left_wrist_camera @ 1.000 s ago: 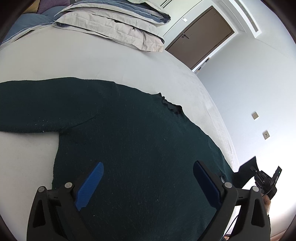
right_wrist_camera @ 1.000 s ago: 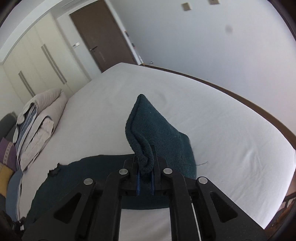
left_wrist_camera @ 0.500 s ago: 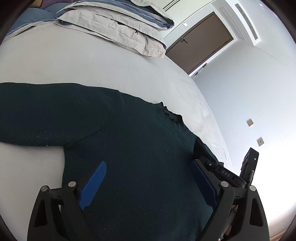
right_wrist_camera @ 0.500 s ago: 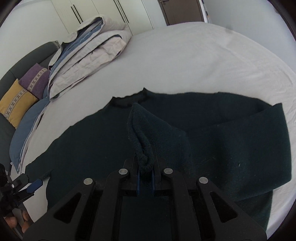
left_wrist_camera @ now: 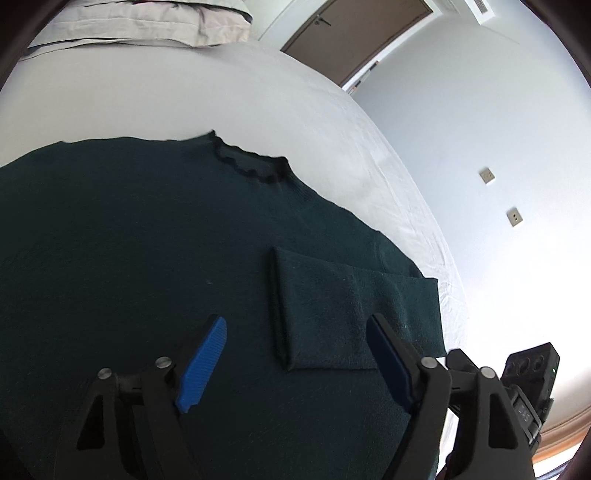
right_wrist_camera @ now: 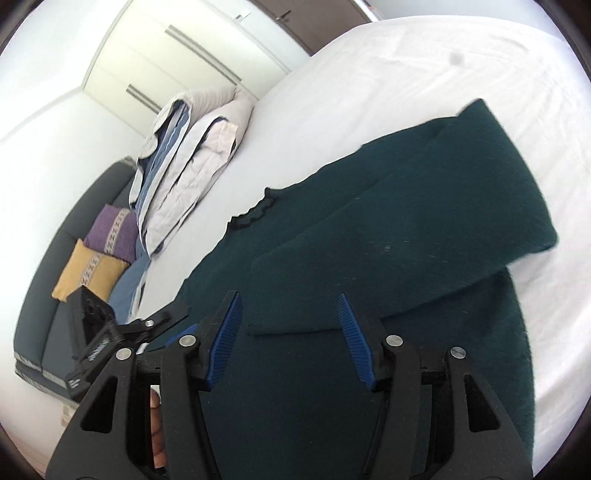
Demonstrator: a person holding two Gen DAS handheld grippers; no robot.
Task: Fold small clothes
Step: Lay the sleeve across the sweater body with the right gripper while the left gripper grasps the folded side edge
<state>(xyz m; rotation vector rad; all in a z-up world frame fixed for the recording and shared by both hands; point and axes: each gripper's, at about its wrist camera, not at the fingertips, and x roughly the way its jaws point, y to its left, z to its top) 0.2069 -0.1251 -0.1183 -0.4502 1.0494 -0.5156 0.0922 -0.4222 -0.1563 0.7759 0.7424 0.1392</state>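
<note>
A dark green knit sweater lies flat on the white bed, its frilled neckline toward the far side. Its right sleeve is folded over the body, with the cuff edge near the middle; it also shows in the right wrist view. My left gripper is open and empty just above the sweater, in front of the folded sleeve. My right gripper is open and empty over the sleeve's cuff end.
Folded grey and blue bedding is stacked at the head of the bed. A dark sofa with purple and yellow cushions stands beyond it. A brown door and a white wall lie past the bed.
My right gripper carried the sleeve across the sweater's body, laid it down and opened. My left gripper shifted right toward the folded sleeve and stayed open.
</note>
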